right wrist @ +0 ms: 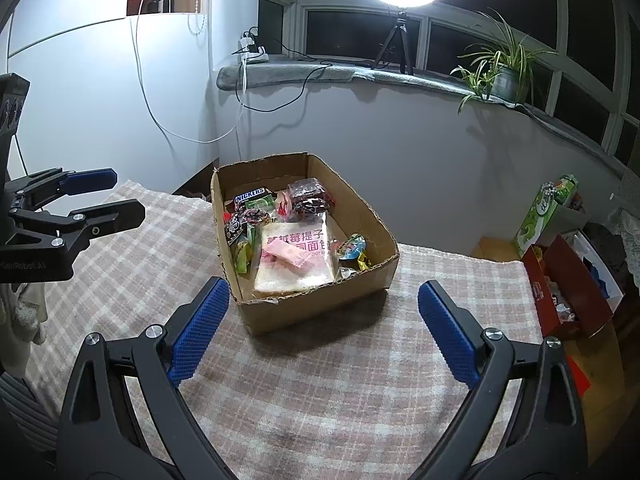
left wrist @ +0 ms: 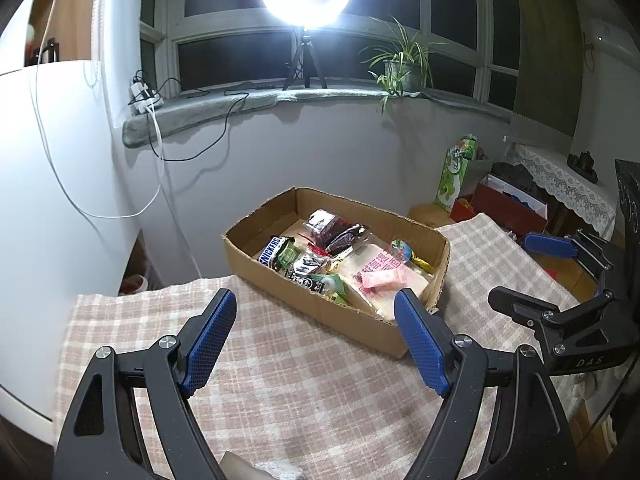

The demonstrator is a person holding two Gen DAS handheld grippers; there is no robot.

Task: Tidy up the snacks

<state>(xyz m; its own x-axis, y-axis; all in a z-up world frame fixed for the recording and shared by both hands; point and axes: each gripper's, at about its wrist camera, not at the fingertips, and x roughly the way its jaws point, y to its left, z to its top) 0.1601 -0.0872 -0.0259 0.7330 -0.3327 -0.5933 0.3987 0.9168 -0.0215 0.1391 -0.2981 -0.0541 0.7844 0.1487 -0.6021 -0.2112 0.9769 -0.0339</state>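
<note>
A: While you look down the left wrist view, where does the cardboard box sit against your left gripper?

B: It sits ahead and a little to the right on the checked cloth. Your jaws are spread wide with only cloth between them; the right pad overlaps the box's near corner in this view, though I cannot tell whether it touches. Your right gripper shows at the far right edge, its jaws also spread and empty.

A: And what can you count in there?

B: One box. Inside, one Snickers bar, one flat bread packet with one pink wrapper lying on it, and one dark red packet at the back. The smaller wrapped sweets are too jumbled to count.

A: Now the right wrist view?

B: The box stands straight ahead, just beyond your right gripper. The jaws are spread to either side of its near wall, well apart from it, holding nothing. Your left gripper hangs at the left edge over the cloth, open and empty. Same count: one Snickers bar, one bread packet, one pink wrapper, one dark red packet.
</note>
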